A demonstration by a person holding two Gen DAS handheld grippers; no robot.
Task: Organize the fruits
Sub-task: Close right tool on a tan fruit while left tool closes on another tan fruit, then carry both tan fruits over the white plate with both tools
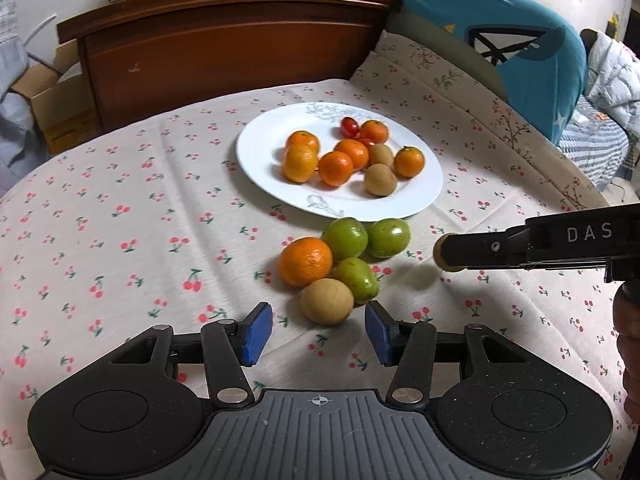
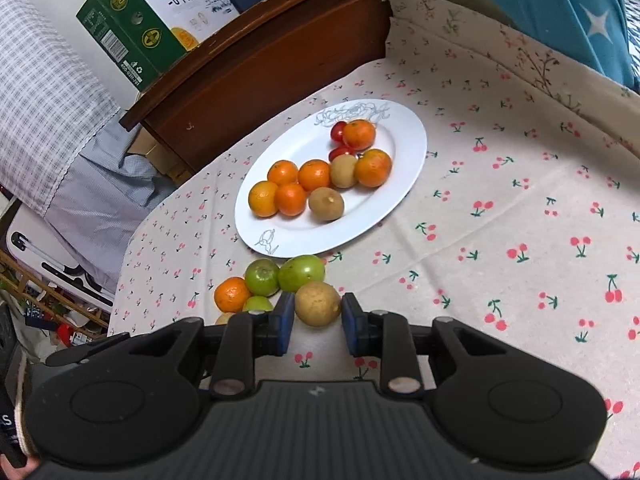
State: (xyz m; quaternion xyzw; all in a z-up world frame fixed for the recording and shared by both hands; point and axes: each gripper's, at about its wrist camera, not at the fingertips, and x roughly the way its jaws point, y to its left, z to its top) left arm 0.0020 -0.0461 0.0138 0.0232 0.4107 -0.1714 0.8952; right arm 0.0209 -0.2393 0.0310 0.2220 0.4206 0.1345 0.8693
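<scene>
A white plate [image 1: 264,140] [image 2: 404,128] holds several oranges, two brown kiwis and cherry tomatoes. In front of it on the cloth lie an orange [image 1: 305,261] [image 2: 232,294], three green fruits [image 1: 345,238] [image 2: 262,276] and a brown kiwi [image 1: 327,301]. My left gripper [image 1: 319,330] is open, its blue pads just short of that kiwi on either side. My right gripper [image 2: 318,322] is shut on another brown kiwi [image 2: 318,304], held above the cloth right of the pile. It also shows from the side in the left wrist view [image 1: 450,256].
The cherry-print tablecloth [image 1: 120,240] [image 2: 520,240] covers the round table. A wooden headboard [image 1: 224,48] [image 2: 260,60] stands behind it, with boxes [image 2: 152,20] on top. A blue cushion [image 1: 500,40] lies at the back right.
</scene>
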